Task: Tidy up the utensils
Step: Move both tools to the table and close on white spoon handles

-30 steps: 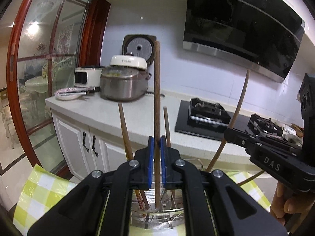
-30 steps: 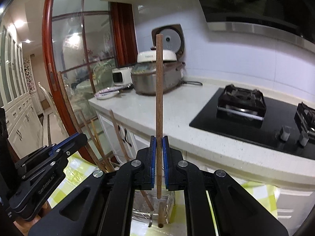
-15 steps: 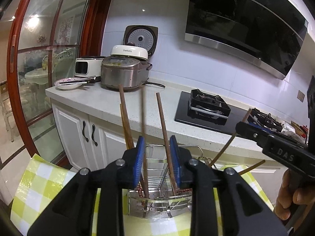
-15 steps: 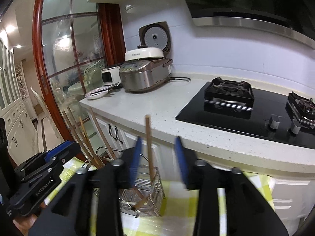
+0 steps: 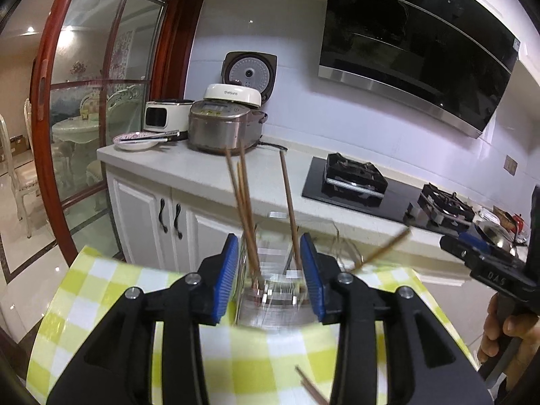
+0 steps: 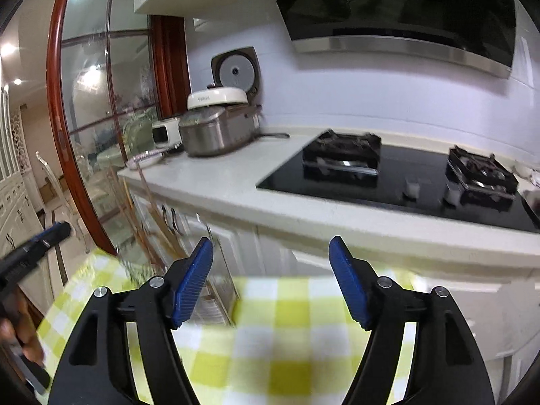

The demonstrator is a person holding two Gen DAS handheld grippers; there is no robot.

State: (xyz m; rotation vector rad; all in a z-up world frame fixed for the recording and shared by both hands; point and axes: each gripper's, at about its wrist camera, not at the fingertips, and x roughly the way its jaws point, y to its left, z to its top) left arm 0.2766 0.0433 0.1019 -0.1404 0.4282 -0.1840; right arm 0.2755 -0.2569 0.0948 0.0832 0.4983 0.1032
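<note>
Several brown wooden chopsticks [image 5: 248, 216] stand nearly upright in a wire metal rack [image 5: 273, 290] on the yellow-and-white checked cloth, leaning slightly left. One more chopstick [image 5: 384, 248] slants out to the right (blurred), and another chopstick end [image 5: 312, 388] lies on the cloth.

yellow-and-white checked tablecloth [image 5: 111, 290], brown chopsticks [image 5: 244, 216], blue-padded black tongs [image 6: 271, 281].

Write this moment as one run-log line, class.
left gripper: open | right gripper: open | chopsticks: standing in metal rack | stray chopstick: on checked cloth
</note>
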